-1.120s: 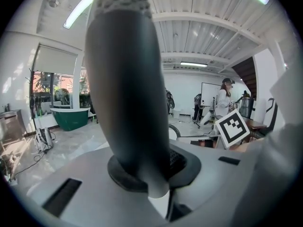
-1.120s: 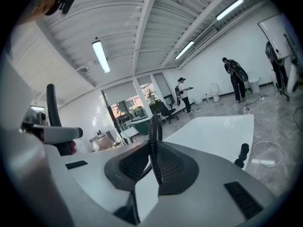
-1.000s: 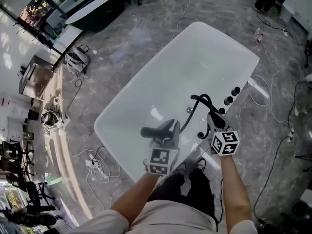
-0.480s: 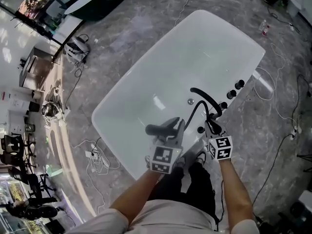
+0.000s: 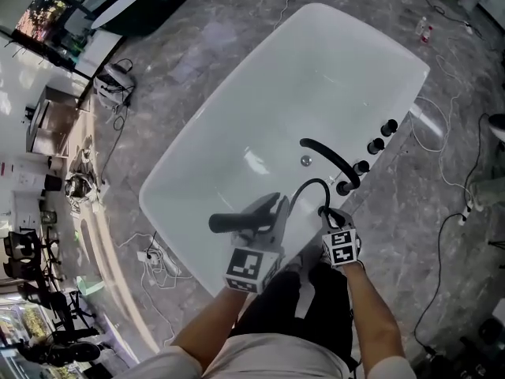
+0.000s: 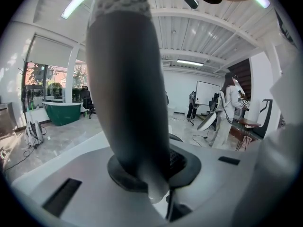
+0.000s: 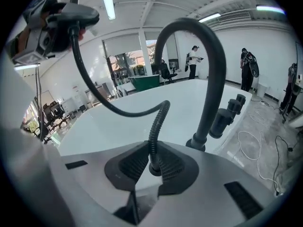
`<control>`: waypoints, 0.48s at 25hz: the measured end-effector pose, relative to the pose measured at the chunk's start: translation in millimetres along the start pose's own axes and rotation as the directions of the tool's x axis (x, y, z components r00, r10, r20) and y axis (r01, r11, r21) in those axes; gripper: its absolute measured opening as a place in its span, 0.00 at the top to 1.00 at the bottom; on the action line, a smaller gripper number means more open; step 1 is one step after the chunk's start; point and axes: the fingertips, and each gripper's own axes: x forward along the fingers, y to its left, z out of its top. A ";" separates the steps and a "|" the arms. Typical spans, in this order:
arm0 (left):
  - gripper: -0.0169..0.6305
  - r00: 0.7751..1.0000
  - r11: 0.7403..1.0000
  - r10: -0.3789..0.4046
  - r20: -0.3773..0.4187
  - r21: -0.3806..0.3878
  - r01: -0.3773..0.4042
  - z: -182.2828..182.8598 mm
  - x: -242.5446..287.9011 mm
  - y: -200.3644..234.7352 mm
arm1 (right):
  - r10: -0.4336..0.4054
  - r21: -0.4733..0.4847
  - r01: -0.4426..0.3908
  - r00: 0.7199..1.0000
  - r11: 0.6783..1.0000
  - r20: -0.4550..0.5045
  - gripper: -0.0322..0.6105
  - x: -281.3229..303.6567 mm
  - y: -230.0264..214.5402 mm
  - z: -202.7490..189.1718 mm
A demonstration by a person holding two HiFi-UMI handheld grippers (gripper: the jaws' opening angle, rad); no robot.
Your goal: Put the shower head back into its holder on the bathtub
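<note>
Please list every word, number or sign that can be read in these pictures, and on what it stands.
No words or numbers can be read.
Left cube, right cube: square marker patterns, no letters.
Red wall sign: too small to read.
Whiteboard: nothing legible.

A grey, marble-patterned floor [image 5: 197, 54] carries a white freestanding bathtub [image 5: 316, 69], set diagonally. On the tub's right rim stand a curved black spout [image 5: 327, 155] and a row of black knobs [image 5: 377, 144]. Loose cables [image 5: 158, 259] trail on the floor beside the tub; possibly a small bottle [image 5: 426, 31] stands near its far corner.
</note>
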 end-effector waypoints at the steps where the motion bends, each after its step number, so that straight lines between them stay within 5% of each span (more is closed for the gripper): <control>1: 0.90 1.000 1.000 -0.003 0.002 0.001 0.003 0.1 -0.7 0.7 | -0.002 -0.010 0.002 1.000 1.000 -0.019 0.85 6.1 1.7 -6.5; 12: 0.90 0.997 0.998 -0.063 0.044 -0.012 0.063 16.8 -14.9 -5.9 | -0.057 -0.074 0.042 0.977 0.996 -0.204 0.85 39.9 -4.4 -52.2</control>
